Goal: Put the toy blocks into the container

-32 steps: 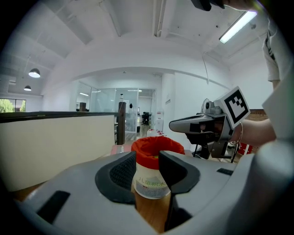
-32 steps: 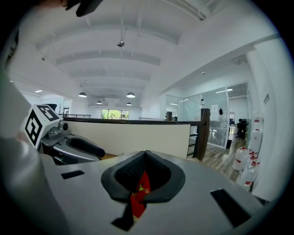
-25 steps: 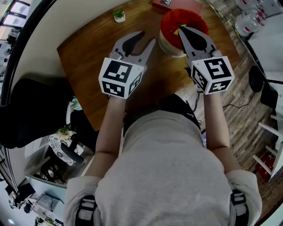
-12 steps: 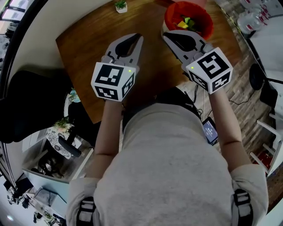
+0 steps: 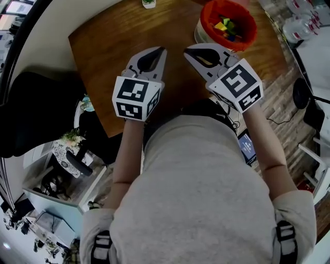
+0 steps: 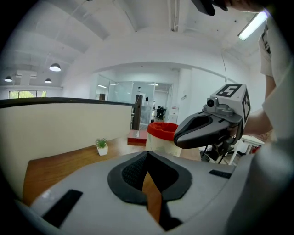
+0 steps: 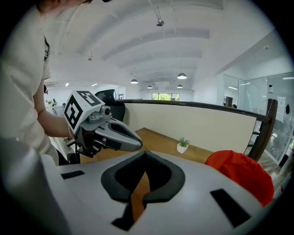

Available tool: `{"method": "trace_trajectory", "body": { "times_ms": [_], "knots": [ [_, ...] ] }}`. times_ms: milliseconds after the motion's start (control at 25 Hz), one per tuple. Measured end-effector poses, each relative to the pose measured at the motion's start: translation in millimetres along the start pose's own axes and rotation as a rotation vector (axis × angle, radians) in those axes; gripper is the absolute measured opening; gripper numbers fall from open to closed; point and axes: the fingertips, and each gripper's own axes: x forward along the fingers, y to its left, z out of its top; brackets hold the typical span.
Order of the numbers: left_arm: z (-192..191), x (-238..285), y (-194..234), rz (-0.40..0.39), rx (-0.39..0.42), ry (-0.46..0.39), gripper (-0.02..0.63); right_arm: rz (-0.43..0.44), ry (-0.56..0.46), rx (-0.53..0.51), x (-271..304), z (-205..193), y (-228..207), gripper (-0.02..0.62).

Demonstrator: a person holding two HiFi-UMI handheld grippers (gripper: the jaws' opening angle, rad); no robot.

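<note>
Container: pale bucket with a red lining, standing upright at the far right of the wooden table, long axis vertical, mouth up. Toy blocks: yellow, green, blue and red pieces, jumbled inside the container. They show in the head view only, and which way any one block points cannot be told. The left gripper view gives the container from the side, pale wall and red rim only, with a red box just beside it. The right gripper view catches only the red lining. Left gripper: near-left of the container, well apart from it. Its jaws have just been closing and now meet, with nothing between them. Right gripper: between the left gripper and the container, jaws together, empty. Small potted plant: left of the container, at the table's far edge.
</note>
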Motion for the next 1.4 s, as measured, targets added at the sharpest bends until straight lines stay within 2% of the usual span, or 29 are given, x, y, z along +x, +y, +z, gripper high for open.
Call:
{"method": "trace_trajectory", "body": {
  "times_ms": [280, 440, 640, 1040, 1240, 1400],
  "knots": [
    [-22, 0, -6, -0.003, -0.028, 0.063, 0.014, 0.029, 0.015, 0.005, 8, -8, 6, 0.011],
    [-34, -1, -11, -0.007, -0.052, 0.092, 0.014, 0.016, 0.003, 0.036, 10, -12, 7, 0.011],
    [-40, 3, -18, -0.025, -0.082, 0.1, 0.014, -0.043, -0.016, 0.099, 14, -23, 3, 0.011],
    [-58, 0, -29, -0.053, -0.097, 0.132, 0.014, -0.066, -0.023, 0.136, 21, -33, 12, 0.011],
    [-60, 0, -31, -0.076, -0.095, 0.137, 0.014, -0.068, -0.033, 0.189, 21, -37, 11, 0.011],
    [-58, -2, -32, -0.081, -0.105, 0.128, 0.014, -0.07, -0.032, 0.194, 20, -38, 12, 0.011]
  ]
}}
